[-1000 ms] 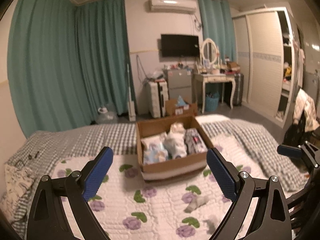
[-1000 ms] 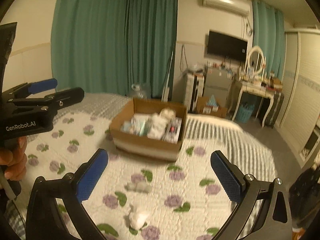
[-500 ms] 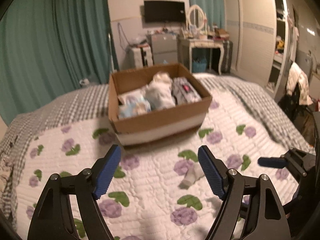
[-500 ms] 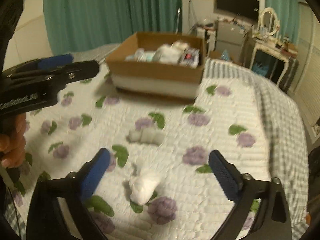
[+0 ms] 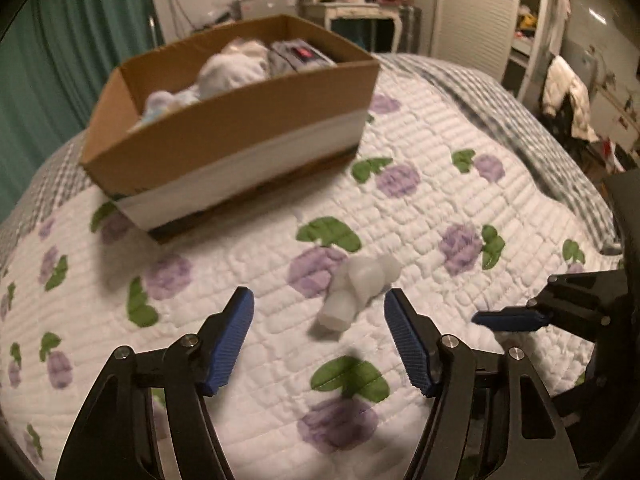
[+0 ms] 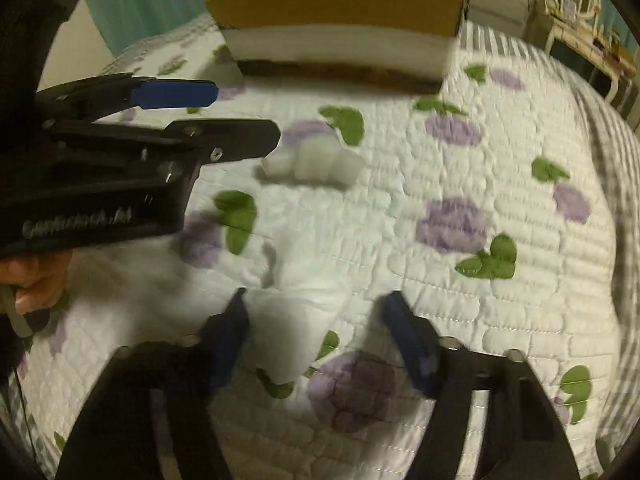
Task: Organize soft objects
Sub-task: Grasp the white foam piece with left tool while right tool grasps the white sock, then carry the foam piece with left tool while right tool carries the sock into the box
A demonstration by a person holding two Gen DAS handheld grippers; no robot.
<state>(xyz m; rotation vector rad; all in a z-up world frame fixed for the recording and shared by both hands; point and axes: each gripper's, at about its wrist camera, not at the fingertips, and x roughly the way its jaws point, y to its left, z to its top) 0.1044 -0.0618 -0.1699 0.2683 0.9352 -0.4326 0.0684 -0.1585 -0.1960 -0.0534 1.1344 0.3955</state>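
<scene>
A rolled white sock (image 5: 356, 292) lies on the flowered quilt (image 5: 432, 128), just ahead of my left gripper (image 5: 319, 314). Its jaws are closing, and the blue pads stand apart from the roll. The same roll (image 6: 316, 162) shows in the right wrist view, beside the left gripper (image 6: 246, 116). A second white soft bundle (image 6: 296, 320) lies between the closing jaws of my right gripper (image 6: 318, 316). The left pad is at its edge and the right pad is clear of it. Behind stands a cardboard box (image 5: 240, 136) with several soft items inside.
The box (image 6: 340, 4) stands close ahead in the right wrist view. A checked blanket (image 5: 500, 92) runs along the bed's far edge. Beyond are a white dressing table (image 5: 352, 12), a wardrobe (image 5: 472, 20) and teal curtains (image 5: 60, 60). A hand (image 6: 36, 276) holds the left gripper.
Both grippers have dropped toward the quilt and tilted down, and their jaws have narrowed. The white roll and the white bundle now sit at their fingertips.
</scene>
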